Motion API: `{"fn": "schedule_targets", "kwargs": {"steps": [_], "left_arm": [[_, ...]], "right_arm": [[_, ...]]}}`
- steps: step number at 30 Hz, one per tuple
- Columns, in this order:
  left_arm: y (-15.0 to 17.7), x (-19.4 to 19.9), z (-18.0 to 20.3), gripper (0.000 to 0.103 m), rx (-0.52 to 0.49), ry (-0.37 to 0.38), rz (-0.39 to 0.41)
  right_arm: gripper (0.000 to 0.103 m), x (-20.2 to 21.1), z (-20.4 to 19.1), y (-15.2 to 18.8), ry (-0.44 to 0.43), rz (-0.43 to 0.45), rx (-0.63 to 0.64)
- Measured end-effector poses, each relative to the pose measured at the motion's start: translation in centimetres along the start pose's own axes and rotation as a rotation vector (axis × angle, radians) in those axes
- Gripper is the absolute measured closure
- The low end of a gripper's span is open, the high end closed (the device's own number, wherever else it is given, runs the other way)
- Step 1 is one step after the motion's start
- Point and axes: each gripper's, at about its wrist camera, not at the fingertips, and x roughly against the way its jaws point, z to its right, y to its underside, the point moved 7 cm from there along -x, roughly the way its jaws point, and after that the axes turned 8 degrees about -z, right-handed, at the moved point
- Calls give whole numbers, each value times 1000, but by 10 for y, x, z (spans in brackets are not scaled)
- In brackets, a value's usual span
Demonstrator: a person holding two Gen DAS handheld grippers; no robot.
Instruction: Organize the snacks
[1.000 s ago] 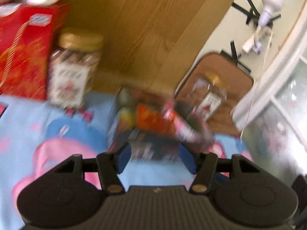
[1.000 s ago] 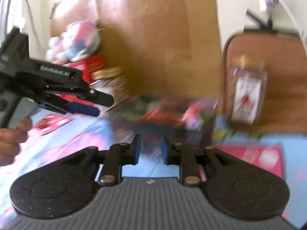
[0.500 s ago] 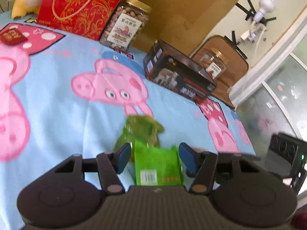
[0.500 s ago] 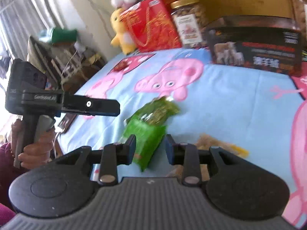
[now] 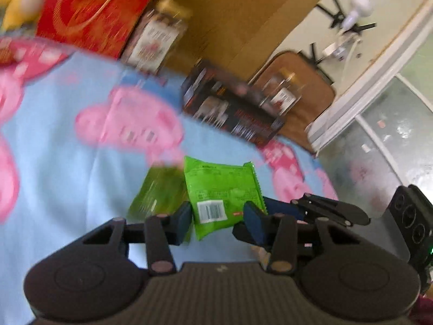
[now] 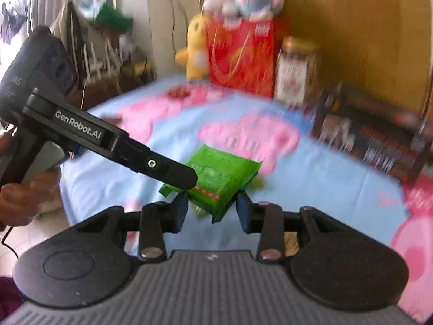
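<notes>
A bright green snack packet is tilted up off the blue blanket. My left gripper is closing, and its pads touch both sides of the packet's lower end. In the right wrist view the left gripper covers the packet's left corner. My right gripper is opening, with the packet's near corner between its pads and no clear squeeze. From the left wrist view the right gripper sits at the packet's right edge. A duller green packet lies just behind.
A black snack box stands at the blanket's far side. Beside it stand a gold-lidded jar, a red gift bag and a yellow plush. Another jar sits on a brown chair.
Both grippers pulled back from the black box to the green packets. The bright packet lay flat half a second ago and now stands raised. The left jaws narrowed; the right jaws widened.
</notes>
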Motion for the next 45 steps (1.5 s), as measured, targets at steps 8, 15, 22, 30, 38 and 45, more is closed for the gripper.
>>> {"fn": "schedule_targets", "kwargs": {"steps": [8, 15, 22, 30, 38, 45], "left_arm": [[-108, -57, 53, 61, -108, -3, 54], [-176, -134, 70, 61, -110, -4, 11], [-191, -194, 79, 55, -118, -85, -29], [-171, -158, 76, 54, -84, -46, -2], [-73, -100, 71, 54, -132, 7, -95], [4, -88, 59, 54, -120, 8, -185]], "right_arm": [[62, 1, 81, -49, 158, 124, -79], [63, -10, 172, -80, 229, 165, -231], [54, -23, 218, -61, 404, 149, -259], [51, 12, 207, -28, 415, 218, -357], [51, 32, 141, 35, 125, 147, -460], [51, 51, 71, 79, -32, 81, -424]]}}
